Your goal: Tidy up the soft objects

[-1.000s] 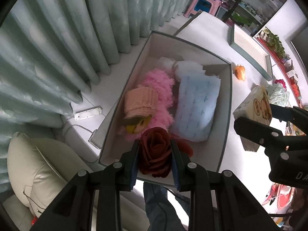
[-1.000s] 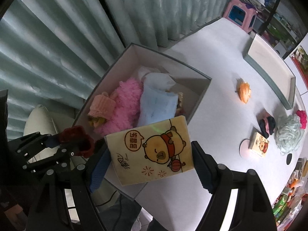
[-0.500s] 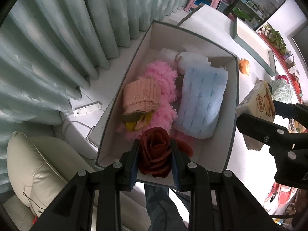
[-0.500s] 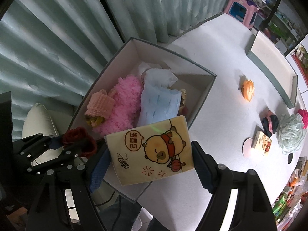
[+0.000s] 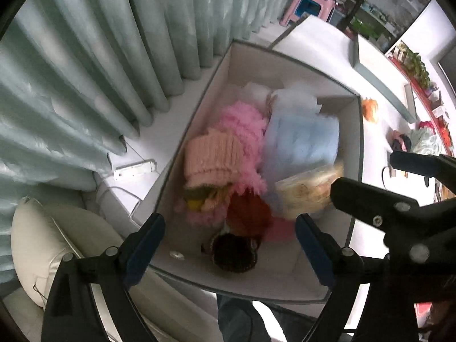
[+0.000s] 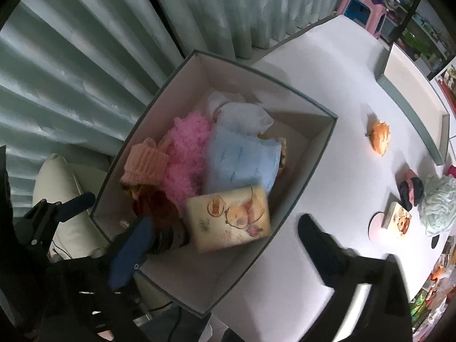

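Both grippers wide w/ nothing between pads, jaws just opened: left gripper (image 5: 229, 245) over red rose (image 5: 248, 213), right gripper (image 6: 225, 236) over tissue pack (image 6: 228, 218), both in box (image 6: 307, 171).

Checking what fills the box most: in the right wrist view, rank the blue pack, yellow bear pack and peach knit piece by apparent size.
Largest to smallest:
1. blue pack
2. yellow bear pack, nearly as large; it is blurred, so the order is unsure
3. peach knit piece
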